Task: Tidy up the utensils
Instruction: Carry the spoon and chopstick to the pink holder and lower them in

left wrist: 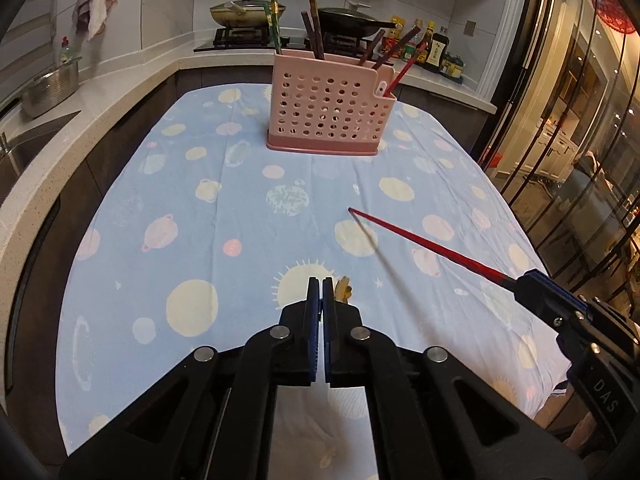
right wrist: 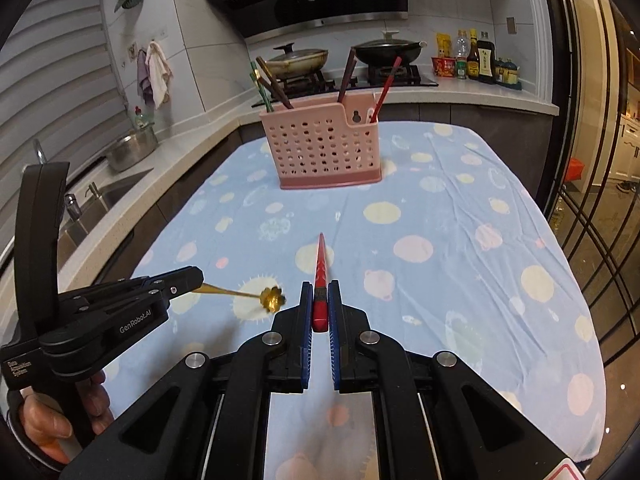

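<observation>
The left tongs (left wrist: 321,289) were clenched on a small gold metal spoon with a flower-shaped bowl (right wrist: 272,299), its thin handle pinched between the blue pads and its bowl poking out sideways, clear of the cloth. The right tongs (right wrist: 320,294) were clamped around the thick end of a red lacquered chopstick (right wrist: 320,280), which pointed forward and hung above the tabletop (left wrist: 224,200), covered in a pale blue cloth printed with planets and suns. Seen from the left wrist, that chopstick slanted in from the right, its thin tip over the middle of the cloth.

At the far end of the tabletop stood a pink perforated plastic utensil holder (left wrist: 326,112) on a darker pink base. It held dark brown chopsticks (left wrist: 314,26) upright and tilted, a green pair (left wrist: 275,26) at its left side, and another red chopstick (left wrist: 400,74) leaning out of the small right-hand compartment. Both tongs were well apart from the holder.
</observation>
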A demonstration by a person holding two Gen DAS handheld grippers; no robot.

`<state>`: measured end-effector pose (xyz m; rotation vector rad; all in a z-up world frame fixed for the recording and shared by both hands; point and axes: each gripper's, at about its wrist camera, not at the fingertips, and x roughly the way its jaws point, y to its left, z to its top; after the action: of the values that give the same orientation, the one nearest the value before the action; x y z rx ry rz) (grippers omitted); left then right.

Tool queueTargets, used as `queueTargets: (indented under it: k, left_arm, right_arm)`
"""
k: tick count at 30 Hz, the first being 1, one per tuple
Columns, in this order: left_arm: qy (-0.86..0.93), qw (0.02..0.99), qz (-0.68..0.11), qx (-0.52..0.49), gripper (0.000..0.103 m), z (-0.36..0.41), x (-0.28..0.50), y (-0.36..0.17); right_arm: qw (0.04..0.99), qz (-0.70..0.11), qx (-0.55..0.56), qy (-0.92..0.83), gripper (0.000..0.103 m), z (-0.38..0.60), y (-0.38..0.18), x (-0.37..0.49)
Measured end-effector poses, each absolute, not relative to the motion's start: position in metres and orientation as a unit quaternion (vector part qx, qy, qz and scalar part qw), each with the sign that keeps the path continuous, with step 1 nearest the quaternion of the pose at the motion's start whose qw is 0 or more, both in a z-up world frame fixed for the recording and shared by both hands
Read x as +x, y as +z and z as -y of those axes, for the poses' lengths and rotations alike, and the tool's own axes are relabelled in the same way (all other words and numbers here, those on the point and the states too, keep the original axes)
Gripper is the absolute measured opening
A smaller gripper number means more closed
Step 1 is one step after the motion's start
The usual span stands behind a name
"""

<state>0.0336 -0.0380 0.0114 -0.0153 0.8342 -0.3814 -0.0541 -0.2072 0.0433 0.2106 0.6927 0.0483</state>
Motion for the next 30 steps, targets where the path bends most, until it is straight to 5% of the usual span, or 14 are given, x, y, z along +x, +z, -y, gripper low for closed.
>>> queueTargets:
  k: [13,30]
  left_arm:
    - [-0.182,0.912,-0.367,0.001,0.001,0.036,0.054,0.055]
    - [-0.176,0.949,-0.261,0.012,0.001,0.049,0.151,0.177]
  right_arm:
    - [0.948,-0.291,0.127,0.032,0.007,0.228,0.091,-0.029]
    - [0.974,-0.181,0.132,0.044,0.007,0.263,0.21,0.074]
